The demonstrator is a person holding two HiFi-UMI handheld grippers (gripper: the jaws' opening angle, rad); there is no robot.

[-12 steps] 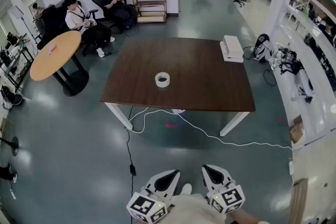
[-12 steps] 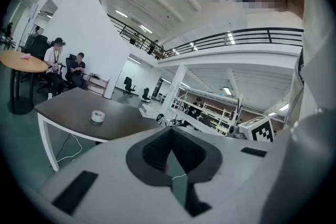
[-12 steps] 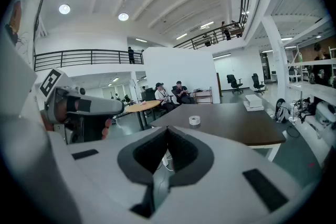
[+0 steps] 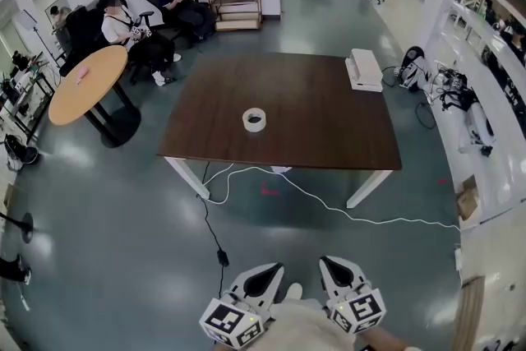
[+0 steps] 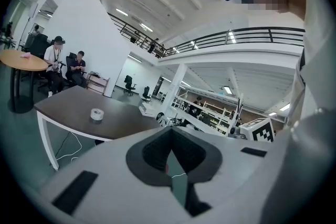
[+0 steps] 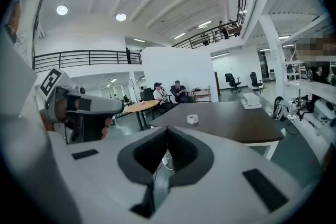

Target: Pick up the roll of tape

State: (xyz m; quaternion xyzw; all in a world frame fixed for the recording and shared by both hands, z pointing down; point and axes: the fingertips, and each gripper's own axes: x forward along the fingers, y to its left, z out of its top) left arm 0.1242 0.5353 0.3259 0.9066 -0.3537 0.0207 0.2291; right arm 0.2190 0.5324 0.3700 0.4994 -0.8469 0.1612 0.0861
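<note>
A white roll of tape (image 4: pixel 254 120) lies flat near the middle of a dark brown table (image 4: pixel 329 136), well apart from both grippers. The left gripper (image 4: pixel 265 269) and right gripper (image 4: pixel 332 264) sit side by side at the bottom of the head view, over the grey-green floor (image 4: pixel 123 201), short of the table's near edge. Each has its jaws closed together on nothing. In both gripper views the tape lies far beyond the jaw tips
</note>
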